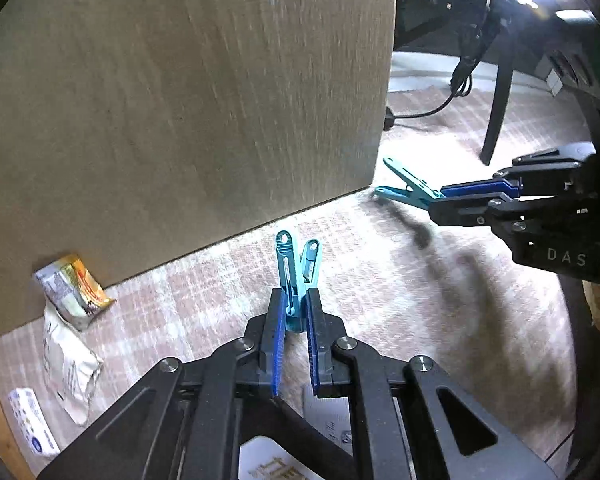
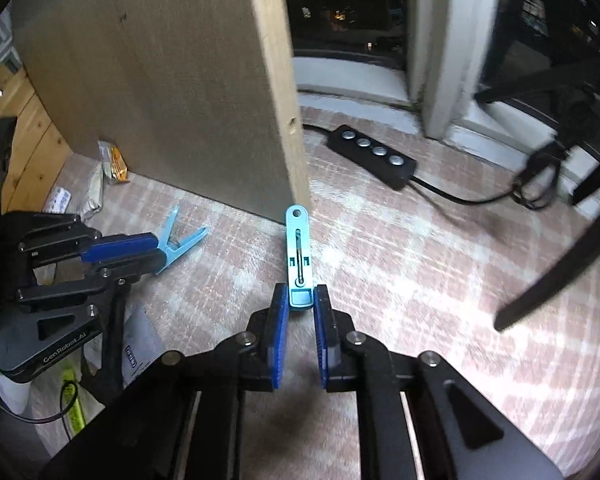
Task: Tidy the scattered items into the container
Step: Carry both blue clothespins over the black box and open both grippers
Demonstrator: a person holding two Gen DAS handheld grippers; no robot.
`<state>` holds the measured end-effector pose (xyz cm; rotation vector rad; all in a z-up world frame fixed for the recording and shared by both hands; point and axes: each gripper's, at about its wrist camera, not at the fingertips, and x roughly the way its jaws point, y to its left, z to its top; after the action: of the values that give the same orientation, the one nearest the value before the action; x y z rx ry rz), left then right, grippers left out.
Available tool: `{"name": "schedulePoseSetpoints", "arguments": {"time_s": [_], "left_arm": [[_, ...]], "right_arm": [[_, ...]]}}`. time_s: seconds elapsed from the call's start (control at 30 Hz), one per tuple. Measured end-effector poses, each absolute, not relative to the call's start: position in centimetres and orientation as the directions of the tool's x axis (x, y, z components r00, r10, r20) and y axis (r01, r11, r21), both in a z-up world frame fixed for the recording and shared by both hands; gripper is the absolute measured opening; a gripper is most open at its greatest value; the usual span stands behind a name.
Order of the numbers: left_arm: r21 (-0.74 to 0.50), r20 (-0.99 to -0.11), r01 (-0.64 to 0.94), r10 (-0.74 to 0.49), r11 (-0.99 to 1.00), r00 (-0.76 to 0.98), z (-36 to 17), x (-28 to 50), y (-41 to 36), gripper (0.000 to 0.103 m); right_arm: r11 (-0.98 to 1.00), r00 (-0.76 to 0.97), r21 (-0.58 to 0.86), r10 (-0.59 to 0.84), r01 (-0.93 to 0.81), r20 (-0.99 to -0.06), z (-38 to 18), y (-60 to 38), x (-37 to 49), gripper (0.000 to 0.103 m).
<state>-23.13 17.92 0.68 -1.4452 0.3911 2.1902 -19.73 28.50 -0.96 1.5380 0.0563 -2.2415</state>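
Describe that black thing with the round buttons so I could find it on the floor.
Start at the tall wooden panel standing on the pink checked carpet. Just past its edge lies a black power strip trailing a black cable. Its four round grey buttons in a row set it apart.

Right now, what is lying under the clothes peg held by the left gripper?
Under the clothes peg in the left gripper only pale checked carpet shows. Nearer the camera, white printed packaging peeks between the fingers; the gripper covers the rest of it.
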Motion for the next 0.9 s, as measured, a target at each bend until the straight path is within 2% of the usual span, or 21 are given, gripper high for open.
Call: {"name": "schedulePoseSetpoints", "arguments": {"time_s": [0.23,0.43,0.67,0.9], "left_arm": [[-0.033,-0.896,-0.547,0.267,-0.837,-0.354,3.8,-20.8,19.0,0.009],[-0.052,-0.874,-0.622,0.337,-0.782,-0.35,6.9,-16.9,23.6,0.009],[-0.094,-0.858,-0.733,0.428,-0.673,-0.283,9.6,-11.1,30.8,0.009],[-0.154,-0.837,-0.831,0.517,-0.534,-0.178,12.4,-5.3,37.4,0.009]], "right_arm": [[-0.926,-0.351,0.216,-0.322,0.309,-0.879,1.4,31.3,-17.9,0.012],[-0.947,-0.414,0.202,-0.293,0.249,-0.862,6.7,36.7,-13.6,0.012],[-0.983,-0.463,0.163,-0.183,0.083,-0.867,10.7,46.0,-6.6,0.012],[-0.98,-0.46,0.163,-0.092,-0.116,-0.883,11.5,55.4,-1.2,0.012]]}}
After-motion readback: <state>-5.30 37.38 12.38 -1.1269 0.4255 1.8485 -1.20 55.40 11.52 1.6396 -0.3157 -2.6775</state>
